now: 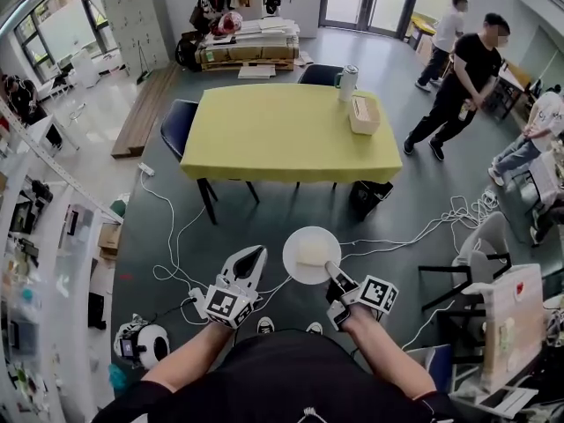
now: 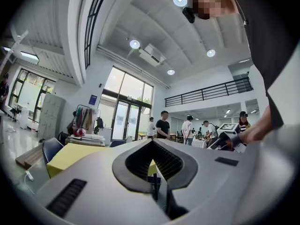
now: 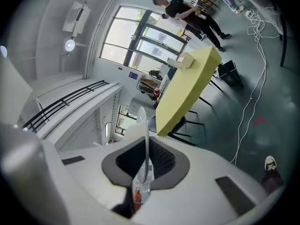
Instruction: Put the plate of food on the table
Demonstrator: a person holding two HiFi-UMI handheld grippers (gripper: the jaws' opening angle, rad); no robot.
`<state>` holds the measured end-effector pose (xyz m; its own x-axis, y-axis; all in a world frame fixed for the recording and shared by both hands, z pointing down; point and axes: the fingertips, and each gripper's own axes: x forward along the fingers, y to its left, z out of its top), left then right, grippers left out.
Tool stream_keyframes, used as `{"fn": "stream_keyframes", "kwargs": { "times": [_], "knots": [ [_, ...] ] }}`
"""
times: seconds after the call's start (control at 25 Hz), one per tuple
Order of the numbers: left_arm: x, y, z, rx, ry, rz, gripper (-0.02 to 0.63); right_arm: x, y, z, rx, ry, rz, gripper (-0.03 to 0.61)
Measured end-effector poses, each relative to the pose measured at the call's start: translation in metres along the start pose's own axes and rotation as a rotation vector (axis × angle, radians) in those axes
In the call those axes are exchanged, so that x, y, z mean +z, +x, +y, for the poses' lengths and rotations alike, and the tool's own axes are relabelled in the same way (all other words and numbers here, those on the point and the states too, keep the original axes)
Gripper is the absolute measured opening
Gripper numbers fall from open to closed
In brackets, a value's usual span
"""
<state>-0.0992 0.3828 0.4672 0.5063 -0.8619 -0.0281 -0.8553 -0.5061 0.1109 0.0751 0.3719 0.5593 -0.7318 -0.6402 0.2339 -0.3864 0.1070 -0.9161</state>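
Fingers [image 3: 164, 161] of right gripper [image 1: 335, 277] clamped on the near rim of white plate [image 1: 304, 258], pale food block [image 1: 314, 248] on it, held over grey floor [image 1: 264, 214] | left gripper [image 1: 254, 258] jaws together, nothing between, just left of plate | yellow table [image 1: 291, 135] well ahead, tissue box [image 1: 363, 115] on it

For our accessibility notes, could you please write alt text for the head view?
The right tool grips a white plate with pale food by its rim above the grey floor, short of a yellow table. The left tool is shut and empty beside it.
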Motion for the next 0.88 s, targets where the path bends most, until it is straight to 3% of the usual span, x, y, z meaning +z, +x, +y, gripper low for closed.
{"fn": "stream_keyframes", "kwargs": {
  "times": [0.88],
  "knots": [
    [-0.008,-0.026,0.053,-0.076,-0.082,0.007,0.008,-0.039,0.036,0.019,-0.03,0.053,-0.115,0.026]
  ]
}}
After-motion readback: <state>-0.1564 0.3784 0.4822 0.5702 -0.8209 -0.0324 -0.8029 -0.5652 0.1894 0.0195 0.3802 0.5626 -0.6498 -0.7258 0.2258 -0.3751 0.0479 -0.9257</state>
